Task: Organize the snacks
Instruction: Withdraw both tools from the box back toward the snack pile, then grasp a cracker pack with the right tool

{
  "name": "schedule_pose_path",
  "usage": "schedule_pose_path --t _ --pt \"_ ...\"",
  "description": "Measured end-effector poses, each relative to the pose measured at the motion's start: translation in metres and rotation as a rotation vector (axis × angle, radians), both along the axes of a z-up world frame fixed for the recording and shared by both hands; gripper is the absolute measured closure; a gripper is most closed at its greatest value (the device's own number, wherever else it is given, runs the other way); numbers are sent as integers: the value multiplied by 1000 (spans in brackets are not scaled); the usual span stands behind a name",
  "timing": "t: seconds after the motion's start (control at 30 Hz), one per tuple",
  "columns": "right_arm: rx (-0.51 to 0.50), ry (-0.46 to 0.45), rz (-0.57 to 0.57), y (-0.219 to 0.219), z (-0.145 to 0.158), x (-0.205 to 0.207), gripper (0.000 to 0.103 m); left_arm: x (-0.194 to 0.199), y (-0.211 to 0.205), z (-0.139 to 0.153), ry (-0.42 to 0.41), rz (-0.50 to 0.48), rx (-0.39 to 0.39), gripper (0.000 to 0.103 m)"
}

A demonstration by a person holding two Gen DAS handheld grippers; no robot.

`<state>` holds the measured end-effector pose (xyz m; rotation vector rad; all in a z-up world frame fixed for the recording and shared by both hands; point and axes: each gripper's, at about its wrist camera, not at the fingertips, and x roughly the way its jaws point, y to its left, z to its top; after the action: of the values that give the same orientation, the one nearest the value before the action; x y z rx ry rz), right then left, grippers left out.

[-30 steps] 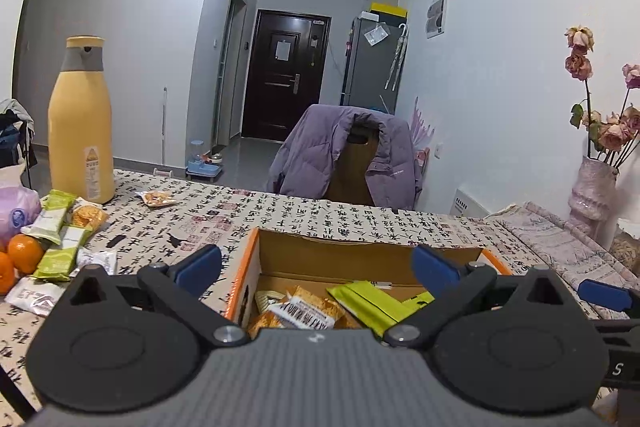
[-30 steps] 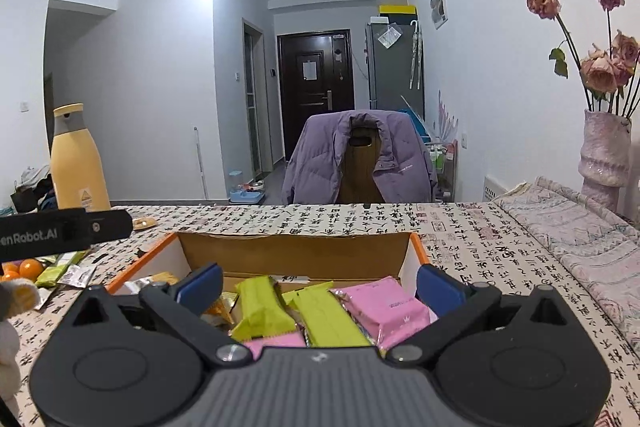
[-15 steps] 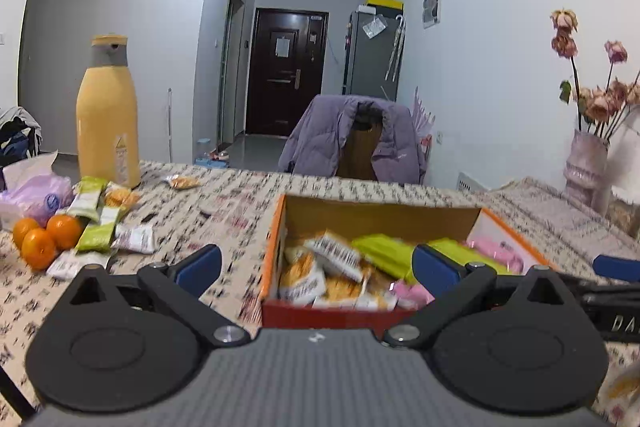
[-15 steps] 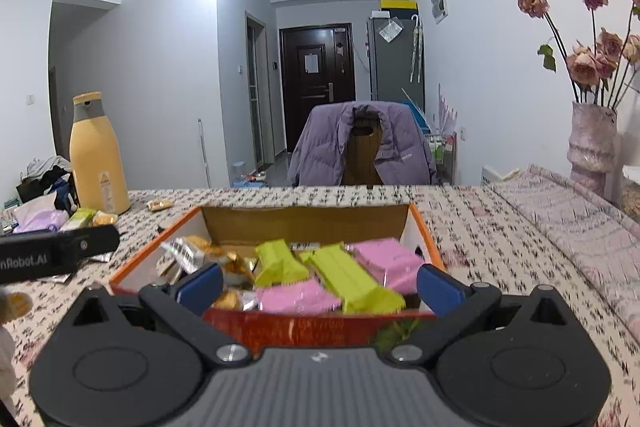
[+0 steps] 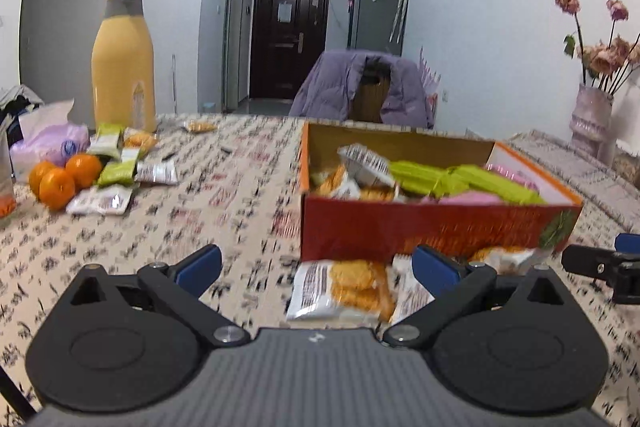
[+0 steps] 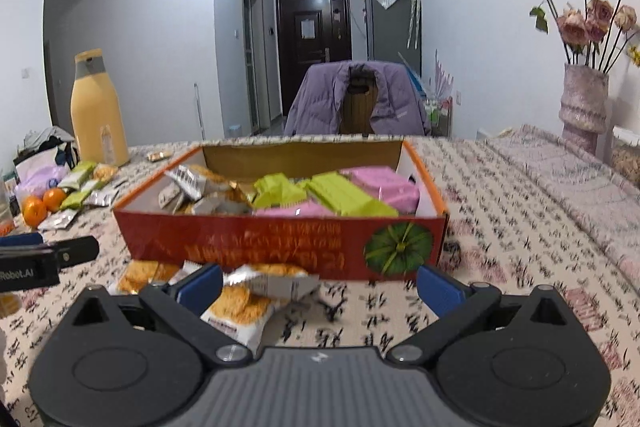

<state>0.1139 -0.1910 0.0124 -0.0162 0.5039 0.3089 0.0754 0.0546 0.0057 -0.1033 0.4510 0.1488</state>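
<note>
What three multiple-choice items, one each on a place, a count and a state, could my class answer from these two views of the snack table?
1. Where do the cracker packets lie?
A. on the cloth before the box
B. inside the box
C. beside the vase

2. How many oranges show?
A. one
B. three
C. six

3. How does the left gripper stand?
A. shut on a packet
B. open, holding nothing
C. shut on the bottle

Key: 1 A, they rest against the red front of the box; 2 B, three sit by the tissue pack; 3 B, its blue fingers are spread apart with nothing between them.
</note>
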Motion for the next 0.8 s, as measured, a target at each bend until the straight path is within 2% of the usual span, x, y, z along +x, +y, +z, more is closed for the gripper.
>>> schedule_pose_path --t 0.3,0.47,0.53,0.63,0.77,0.8 --pt "-41 88 23 38 -19 6 0 -2 10 -19 54 -12 0 0" --pt "-25 128 0 51 -25 20 12 -1 11 -23 51 -13 1 0" --pt "-33 143 -3 57 -28 26 22 -1 13 -23 48 -22 -13 0" --pt "-46 162 0 65 -32 31 24 -2 17 -24 49 -20 -47 0" --pt "-39 173 4 66 -36 33 33 0 20 -25 58 -19 -66 0" --pt "-33 174 6 65 -36 33 41 0 19 -24 59 -19 -63 0"
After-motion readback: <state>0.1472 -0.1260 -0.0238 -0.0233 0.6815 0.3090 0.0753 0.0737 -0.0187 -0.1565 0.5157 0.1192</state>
